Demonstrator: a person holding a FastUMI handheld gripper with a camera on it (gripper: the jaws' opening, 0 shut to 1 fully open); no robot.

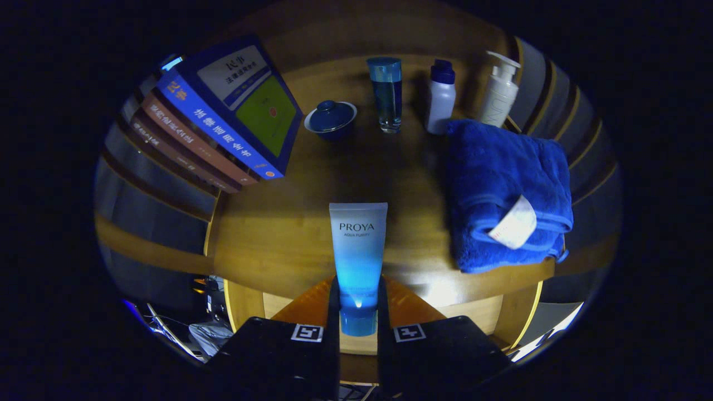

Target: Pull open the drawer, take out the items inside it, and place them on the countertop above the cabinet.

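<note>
Along the desk's [312, 234] far edge, three bottles [385, 94] and one lidded bowl [331, 118] are being displayed; one tube [357, 262] is being gripped by the claw [357, 312].

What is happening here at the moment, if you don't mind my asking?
A hand-held claw is shut on a light blue plastic cosmetic tube, holding it upright over the front of the wooden countertop. Beyond it lie a folded blue towel, stacked books, a small lidded blue bowl and three bottles. The tube is not yet released.
</note>
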